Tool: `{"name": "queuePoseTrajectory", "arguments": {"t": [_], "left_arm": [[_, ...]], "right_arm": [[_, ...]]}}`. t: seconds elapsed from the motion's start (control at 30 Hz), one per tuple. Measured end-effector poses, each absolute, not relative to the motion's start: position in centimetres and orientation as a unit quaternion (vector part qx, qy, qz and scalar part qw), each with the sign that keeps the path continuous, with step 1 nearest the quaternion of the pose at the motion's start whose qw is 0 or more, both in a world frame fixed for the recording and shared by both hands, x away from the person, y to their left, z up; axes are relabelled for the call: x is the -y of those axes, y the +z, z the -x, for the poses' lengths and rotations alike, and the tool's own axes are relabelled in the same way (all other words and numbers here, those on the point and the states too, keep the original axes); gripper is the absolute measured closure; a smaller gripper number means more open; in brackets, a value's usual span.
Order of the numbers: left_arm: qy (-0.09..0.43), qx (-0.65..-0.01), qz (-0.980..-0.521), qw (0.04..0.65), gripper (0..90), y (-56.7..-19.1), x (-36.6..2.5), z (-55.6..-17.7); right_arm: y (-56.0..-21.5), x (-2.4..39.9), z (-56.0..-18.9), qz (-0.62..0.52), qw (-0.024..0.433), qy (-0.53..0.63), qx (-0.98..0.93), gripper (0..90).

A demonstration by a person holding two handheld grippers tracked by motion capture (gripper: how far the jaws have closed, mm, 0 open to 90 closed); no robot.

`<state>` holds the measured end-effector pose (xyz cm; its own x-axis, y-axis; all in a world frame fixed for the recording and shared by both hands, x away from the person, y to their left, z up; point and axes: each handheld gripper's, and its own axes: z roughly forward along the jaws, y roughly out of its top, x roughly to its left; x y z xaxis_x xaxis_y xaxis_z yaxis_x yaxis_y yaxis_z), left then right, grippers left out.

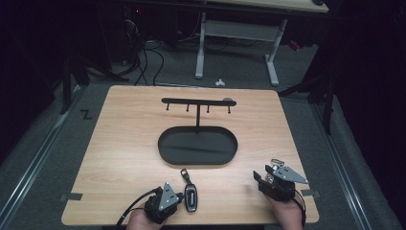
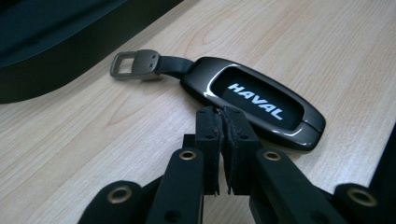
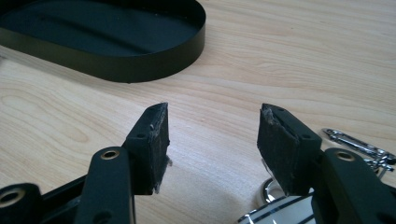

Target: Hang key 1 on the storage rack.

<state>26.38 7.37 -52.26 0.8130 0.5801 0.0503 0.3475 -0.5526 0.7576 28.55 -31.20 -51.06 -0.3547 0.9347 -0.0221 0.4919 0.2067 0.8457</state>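
The car key fob (image 1: 190,197) lies flat on the near edge of the wooden table (image 1: 119,143), just right of the left gripper (image 1: 181,197), with its strap and metal loop (image 1: 184,173) pointing away toward the black oval tray (image 1: 165,143). Behind that tray rises a stand whose hook bar (image 1: 196,101) carries four small pegs, and all of them hang bare, so I'd judge the work has barely begun: nothing is lifted, nothing hung or dropped in the tray. In the left gripper view the jaws are pressed flat together with nothing between them, their tips right at the near side of the fob (image 2: 254,101), whether touching it I can't tell; that view also lets you read the HAVAL lettering, which is too small from above. Over at the near right, the right gripper (image 1: 261,178) has its jaws spread wide and empty. The right gripper view shows a silver clasp (image 3: 357,144) and a shiny rounded object (image 3: 275,212) just beneath and beside the jaws, seemingly a second set of keys, which from the high view is little more than a glint (image 1: 276,163).
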Motion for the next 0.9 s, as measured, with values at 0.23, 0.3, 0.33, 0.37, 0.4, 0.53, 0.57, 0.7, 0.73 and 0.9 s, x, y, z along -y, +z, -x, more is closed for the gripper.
{"name": "queuePoseTrajectory", "arguments": {"t": [0.23, 0.3, 0.33, 0.37, 0.4, 0.53, 0.57, 0.7, 0.73, 0.9], "left_arm": [[0.144, -0.252, -0.873, 0.392, 86.5, -52.3, -6.1, -26.3], [0.141, -0.246, -0.875, 0.393, 86.5, -52.3, -5.6, -26.3], [0.139, -0.243, -0.876, 0.393, 86.5, -52.3, -5.4, -26.3], [0.14, -0.24, -0.876, 0.394, 86.4, -52.3, -5.1, -26.3], [0.139, -0.237, -0.876, 0.396, 86.2, -52.3, -4.8, -26.4], [0.136, -0.226, -0.879, 0.397, 85.6, -52.3, -3.8, -26.7], [0.137, -0.223, -0.879, 0.398, 85.4, -52.3, -3.7, -26.8], [0.141, -0.219, -0.875, 0.409, 84.6, -51.9, -3.7, -27.0], [0.141, -0.221, -0.873, 0.412, 84.2, -51.7, -3.9, -27.0], [0.16, -0.246, -0.855, 0.427, 78.7, -51.1, -6.1, -27.5]], "right_arm": [[-51.0, 31.0, -28.4, -0.491, 0.286, 0.392, -0.723, 44.4], [-51.1, 31.1, -28.2, -0.493, 0.286, 0.393, -0.722, 44.3], [-51.1, 31.1, -28.2, -0.493, 0.285, 0.392, -0.723, 44.3], [-51.1, 31.2, -28.1, -0.493, 0.284, 0.39, -0.724, 44.3], [-51.2, 31.2, -28.0, -0.492, 0.286, 0.39, -0.724, 44.2], [-51.2, 31.6, -27.3, -0.498, 0.286, 0.388, -0.721, 43.9], [-51.2, 31.8, -27.2, -0.499, 0.286, 0.388, -0.72, 43.8], [-51.3, 32.0, -26.6, -0.501, 0.283, 0.387, -0.721, 43.9], [-51.3, 32.1, -26.5, -0.5, 0.282, 0.388, -0.721, 44.0], [-51.1, 31.4, -26.6, -0.488, 0.27, 0.396, -0.729, 48.5]]}}
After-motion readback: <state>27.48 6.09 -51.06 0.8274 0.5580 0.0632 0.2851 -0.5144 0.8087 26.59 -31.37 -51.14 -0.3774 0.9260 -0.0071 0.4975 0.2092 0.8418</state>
